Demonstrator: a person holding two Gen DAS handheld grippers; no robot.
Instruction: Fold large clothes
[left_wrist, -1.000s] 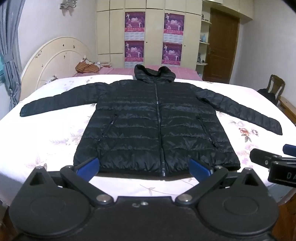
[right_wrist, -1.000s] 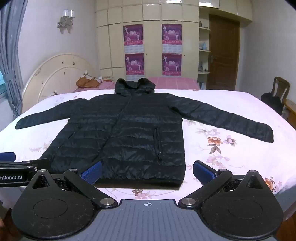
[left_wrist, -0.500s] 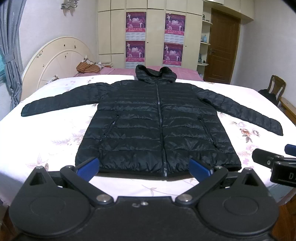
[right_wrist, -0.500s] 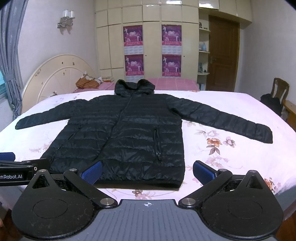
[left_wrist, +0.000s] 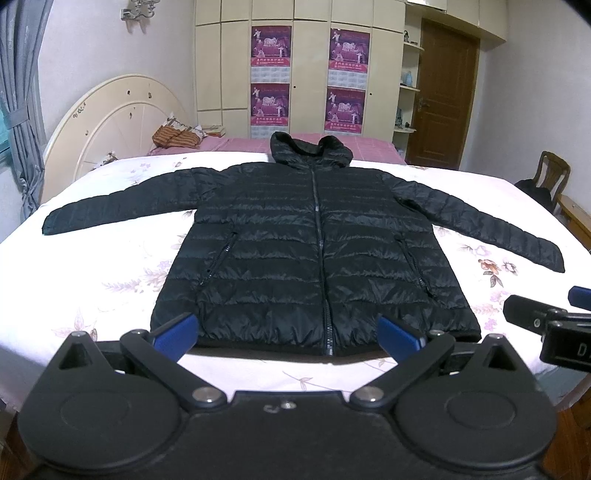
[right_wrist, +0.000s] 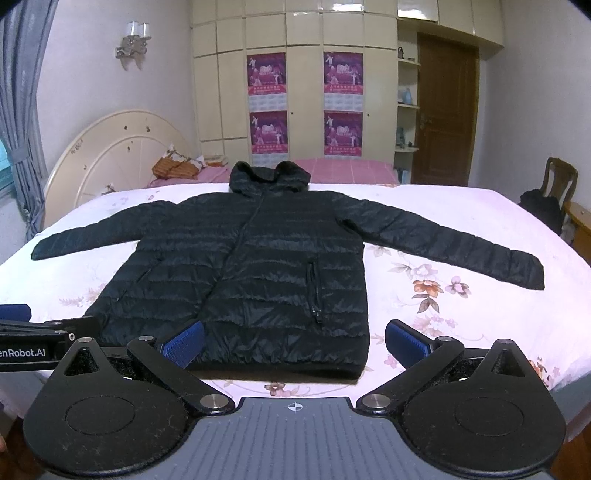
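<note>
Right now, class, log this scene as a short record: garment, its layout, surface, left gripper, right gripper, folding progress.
garment: black hooded puffer jacket
layout: flat, front up, zipped, both sleeves spread outward
surface: bed with floral sheet
left gripper: jaws open, near the hem, holding nothing
right gripper: jaws open, near the hem's right corner, holding nothing
folding progress: no fold made yet

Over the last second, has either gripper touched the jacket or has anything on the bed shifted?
Almost nothing changed. The black jacket lies spread flat on the bed, sleeves out, as before. The left gripper and right gripper stay open, short of the hem, holding nothing; the views drift only slightly.
</note>
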